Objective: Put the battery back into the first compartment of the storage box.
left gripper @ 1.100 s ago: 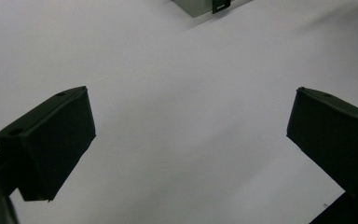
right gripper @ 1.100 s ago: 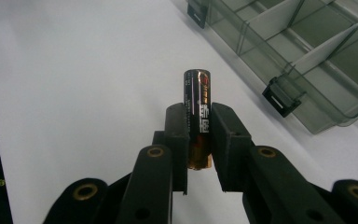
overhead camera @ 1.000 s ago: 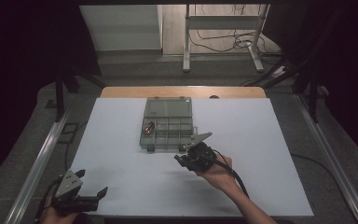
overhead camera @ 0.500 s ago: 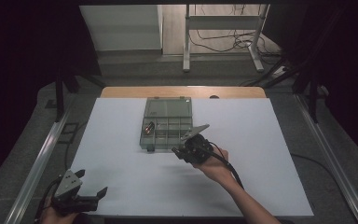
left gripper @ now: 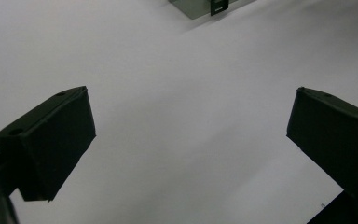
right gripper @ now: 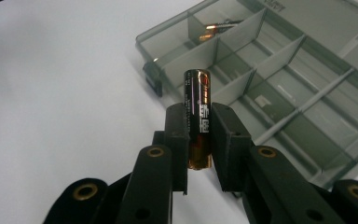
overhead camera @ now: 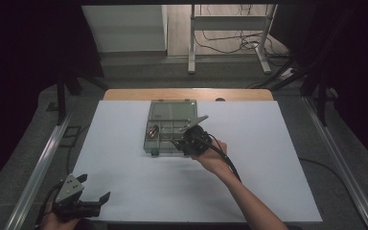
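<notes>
**Now a battery rides toward the divided box**

From the high view, the right tool (overhead camera: pixel 188 140) hangs over the near edge of the divided box (overhead camera: pixel 170 112), mid-worktop toward the far edge; the left tool (overhead camera: pixel 84 200) rests at the near left corner.

Along the left tool's own view, its jaws stand wide apart, with nothing between.

Along the right tool's view, the jaws pinch a battery (right gripper: pixel 199 112) upright at its lower half. It looks light, rigid and smooth-skinned, likely to slip; gripping mid-body seems safer.

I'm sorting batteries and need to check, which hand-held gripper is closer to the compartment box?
Right. The right hand-held gripper, clamped on a battery, is at the compartment box's near right corner. The left hand-held gripper sits open at the table's near left corner, far from the box.
</notes>
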A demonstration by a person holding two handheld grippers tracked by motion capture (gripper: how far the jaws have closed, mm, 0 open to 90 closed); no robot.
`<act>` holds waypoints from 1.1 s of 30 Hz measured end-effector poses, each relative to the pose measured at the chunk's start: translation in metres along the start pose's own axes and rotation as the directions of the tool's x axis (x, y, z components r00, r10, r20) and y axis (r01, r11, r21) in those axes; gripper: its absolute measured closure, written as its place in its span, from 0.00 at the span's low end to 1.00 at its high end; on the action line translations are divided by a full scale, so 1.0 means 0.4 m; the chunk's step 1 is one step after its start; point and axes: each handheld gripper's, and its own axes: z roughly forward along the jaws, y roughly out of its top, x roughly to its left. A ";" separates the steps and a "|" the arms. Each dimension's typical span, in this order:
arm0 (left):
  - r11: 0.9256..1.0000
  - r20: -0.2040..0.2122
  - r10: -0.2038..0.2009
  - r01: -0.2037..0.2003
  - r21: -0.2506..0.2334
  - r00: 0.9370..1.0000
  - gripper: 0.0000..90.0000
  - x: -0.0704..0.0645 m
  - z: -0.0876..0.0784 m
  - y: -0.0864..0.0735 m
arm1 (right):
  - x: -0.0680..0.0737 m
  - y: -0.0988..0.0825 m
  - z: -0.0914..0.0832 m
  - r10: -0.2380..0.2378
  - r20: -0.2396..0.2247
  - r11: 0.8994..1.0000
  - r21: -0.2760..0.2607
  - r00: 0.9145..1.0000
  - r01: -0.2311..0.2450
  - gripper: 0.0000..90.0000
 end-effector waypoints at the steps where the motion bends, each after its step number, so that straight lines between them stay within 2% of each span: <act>1: 1.000 0.000 0.000 0.000 0.000 1.000 0.02 0.000 0.000 0.000 | -0.002 0.005 0.005 0.000 0.003 1.000 0.000 1.000 0.000 0.85; 24: 1.000 0.007 0.000 0.000 -0.005 1.000 0.02 0.001 -0.001 -0.001 | -0.037 0.119 0.123 0.015 0.024 1.000 -0.002 1.000 -0.015 0.86; 33: 1.000 0.010 0.000 0.000 -0.009 1.000 0.02 0.002 -0.002 -0.002 | -0.043 0.167 0.186 0.024 0.035 1.000 0.001 0.999 -0.024 0.86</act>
